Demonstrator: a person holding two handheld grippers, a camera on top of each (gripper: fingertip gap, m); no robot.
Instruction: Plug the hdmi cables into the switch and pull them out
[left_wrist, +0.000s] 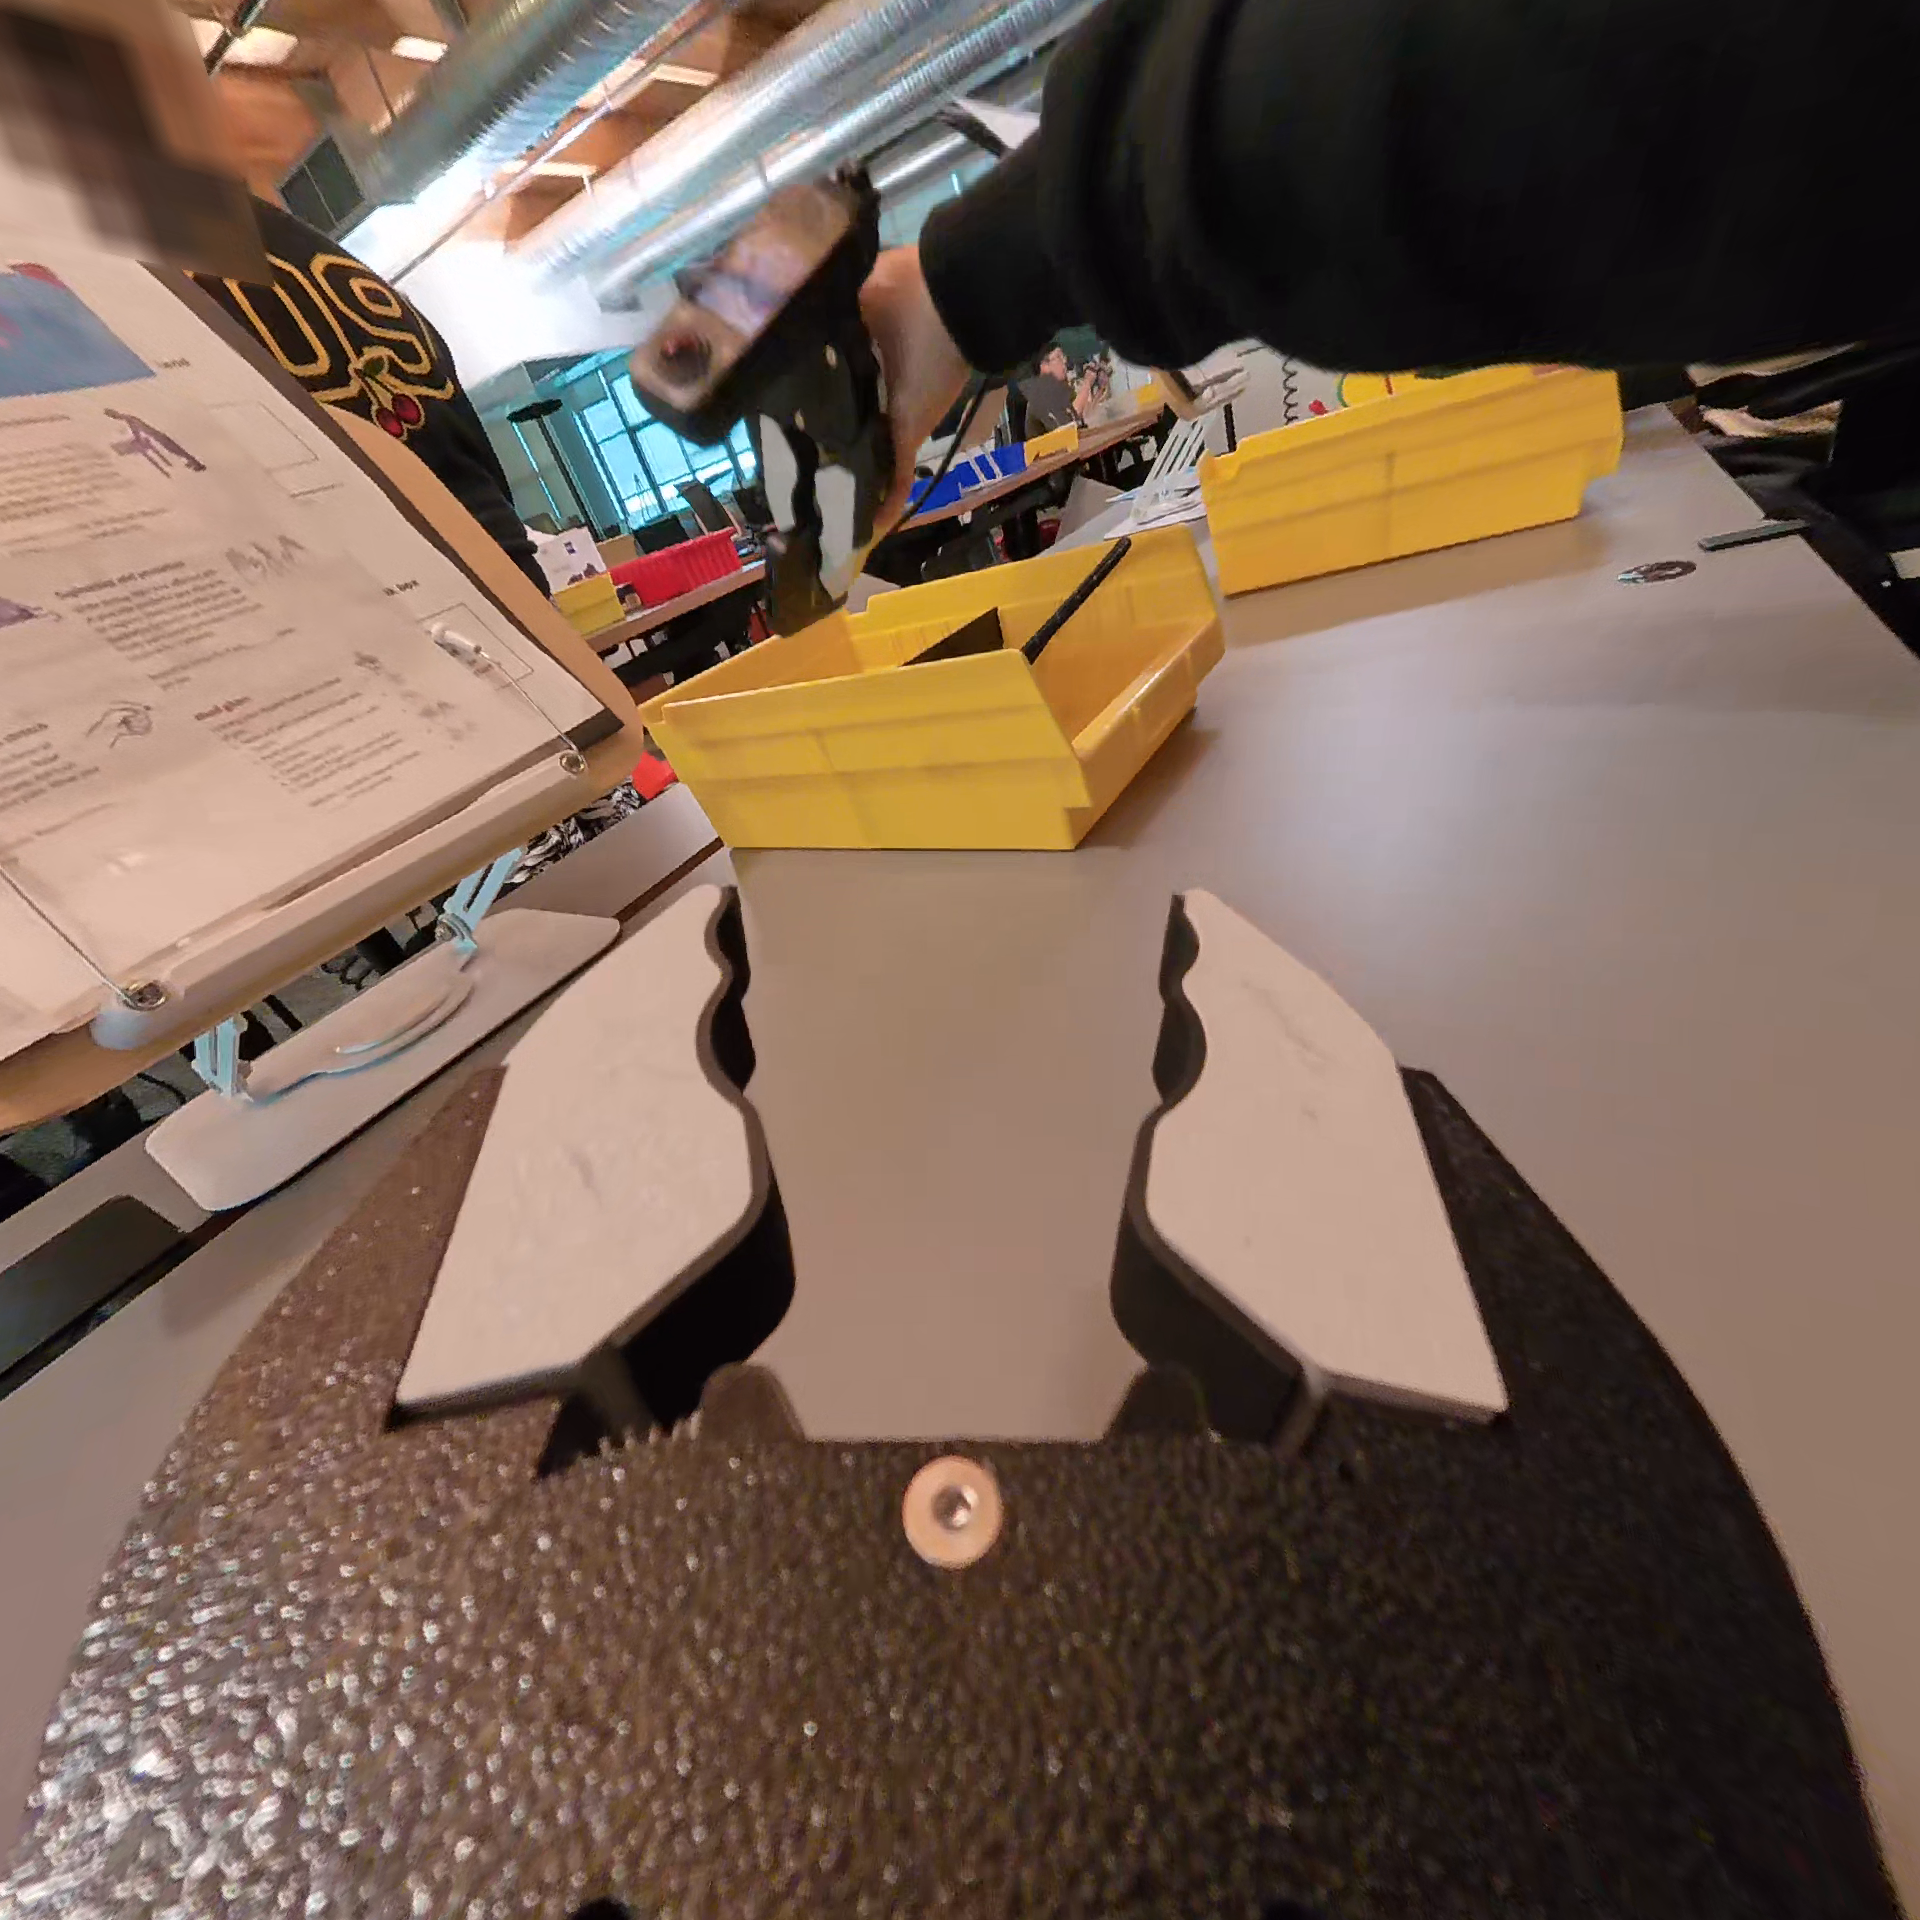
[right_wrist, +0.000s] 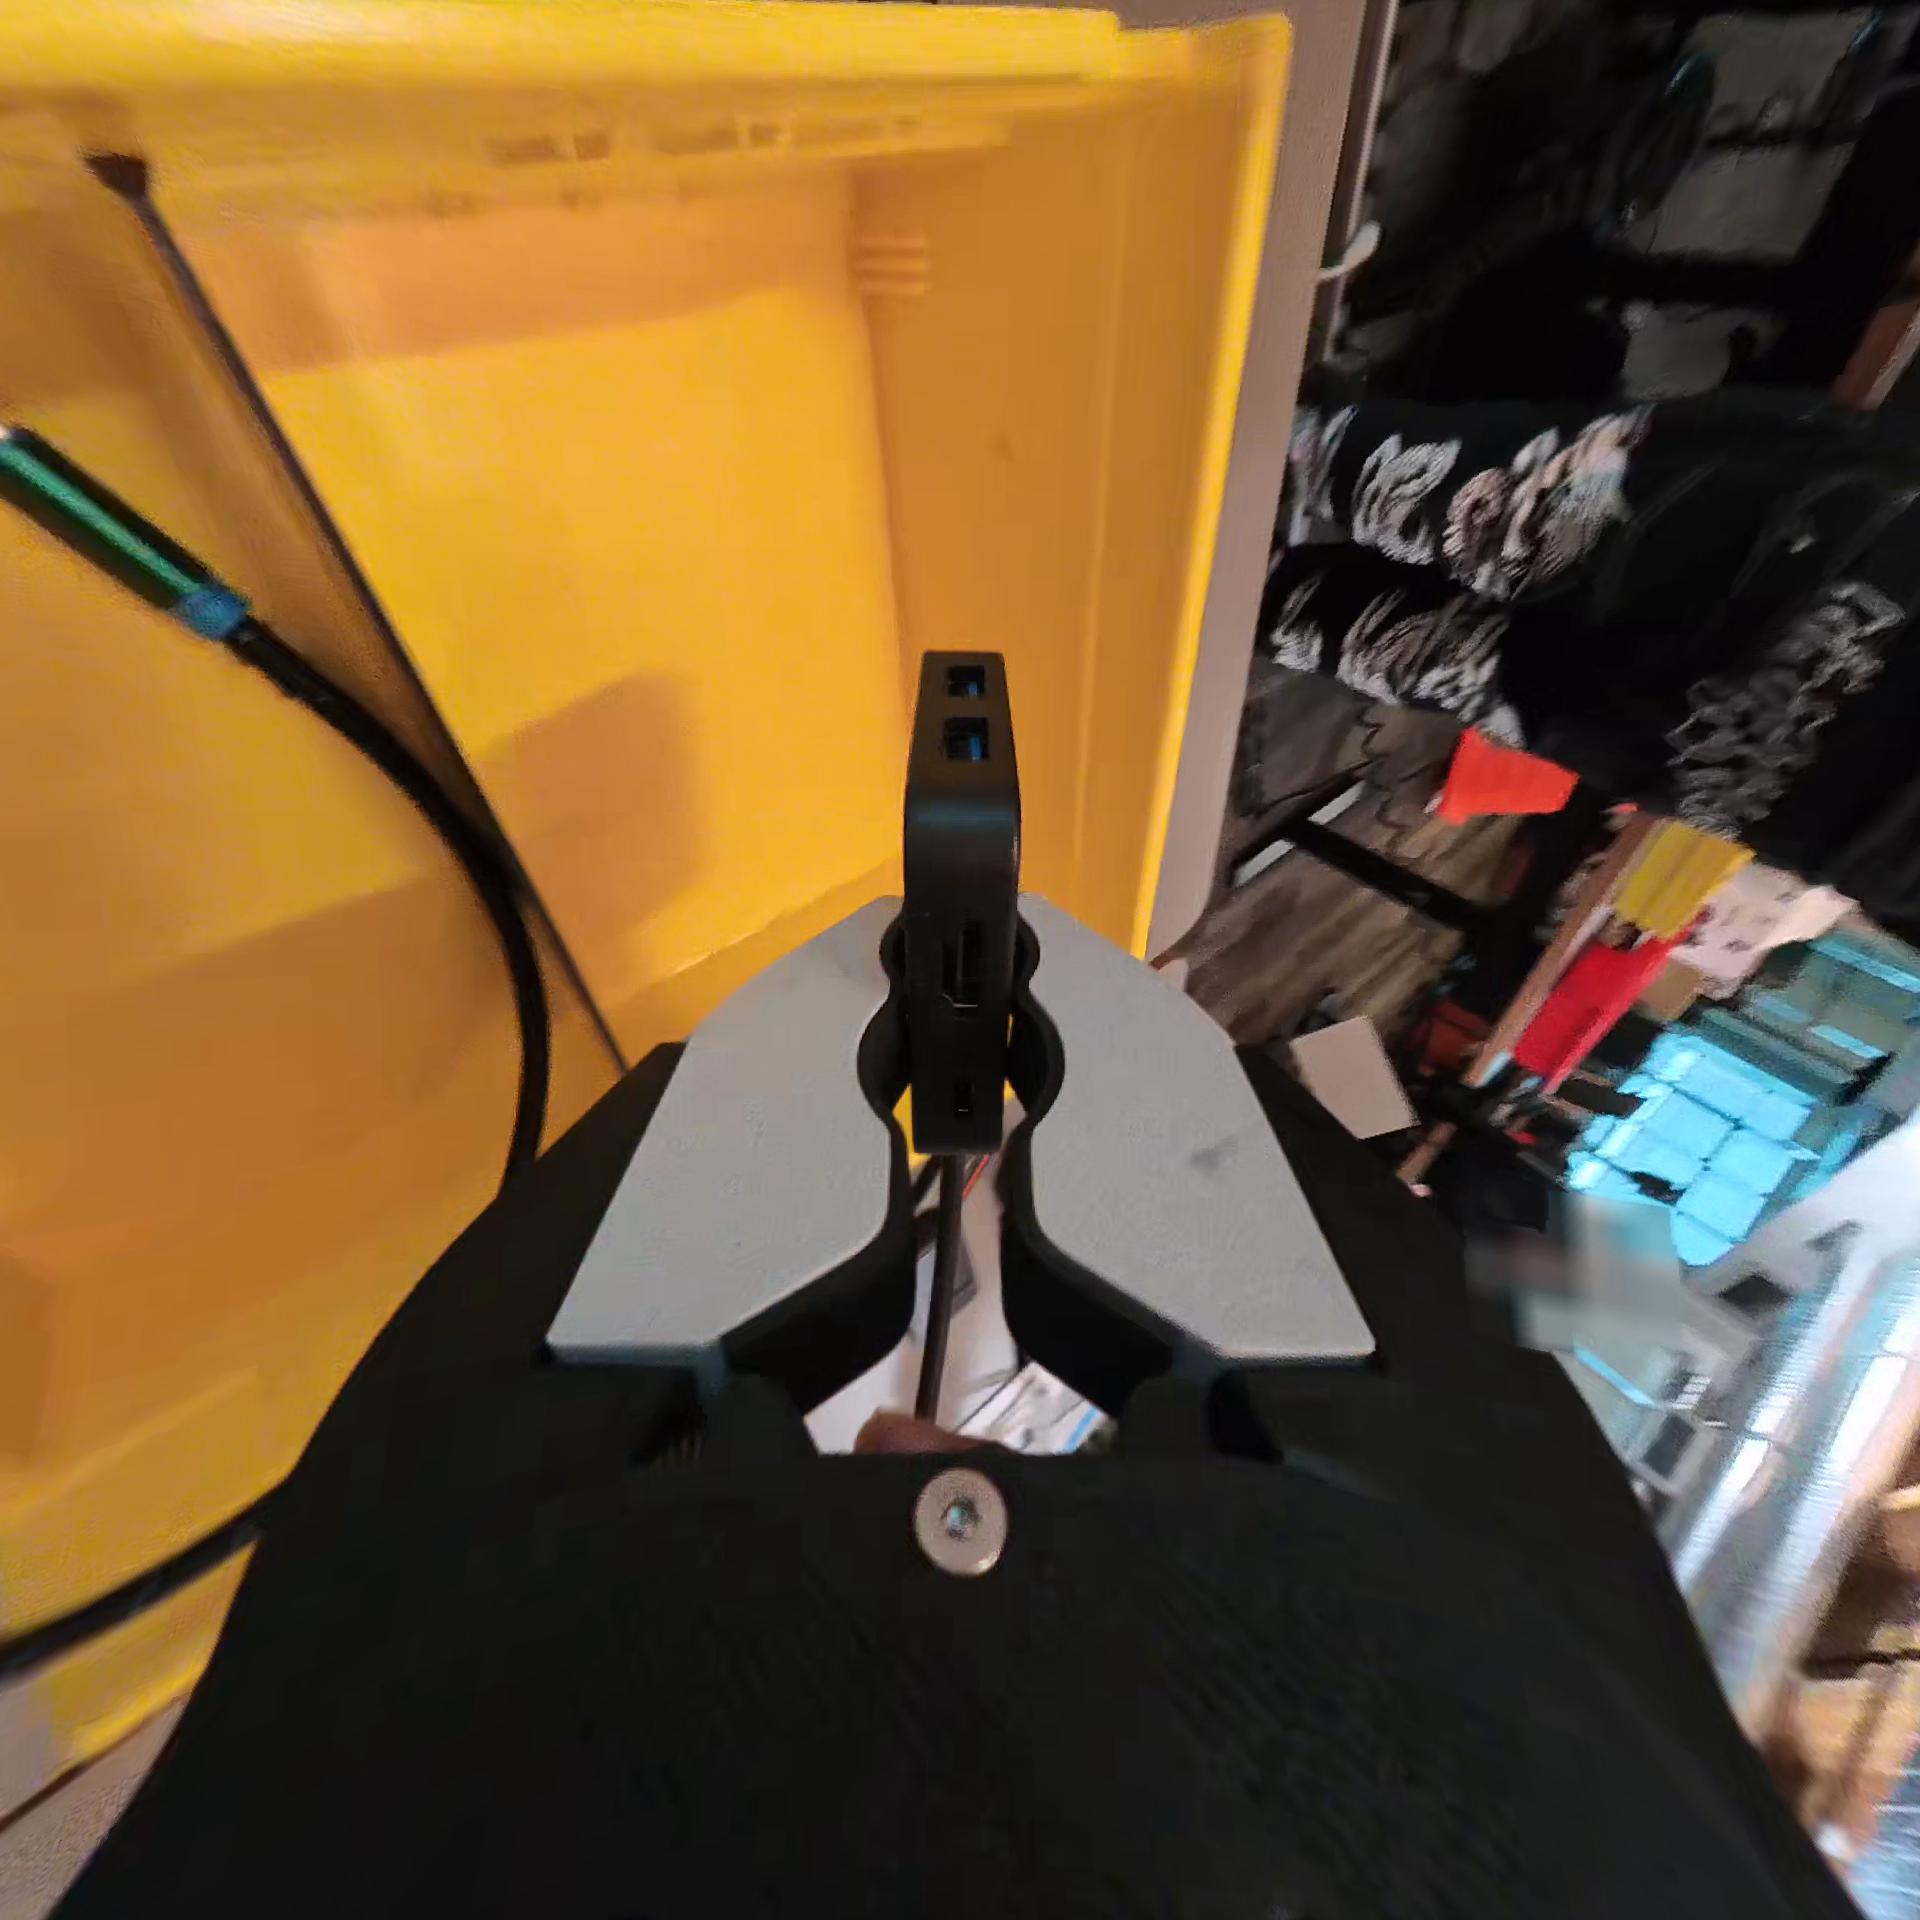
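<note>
My right gripper (right_wrist: 956, 966) is shut on a small black switch (right_wrist: 961, 821), held upright with its ports facing the camera, above the inside of a yellow bin (right_wrist: 582, 499). A black cable (right_wrist: 436, 790) with a green and blue section curves through the bin on the left, and a thin black cable (right_wrist: 301, 488) runs diagonally beside it. A black cable hangs down from the switch behind the fingers. My left gripper (left_wrist: 956, 925) is open and empty, low over the grey table (left_wrist: 1455, 831) in front of the yellow bin (left_wrist: 935, 748). The right gripper (left_wrist: 810, 561) shows over that bin.
A document stand (left_wrist: 260, 623) with a printed page stands at the left on a metal base. A second yellow bin (left_wrist: 1403, 478) sits farther back right. Small dark parts (left_wrist: 1652, 571) lie on the table at the right. A black sleeve (left_wrist: 1403, 166) crosses the top.
</note>
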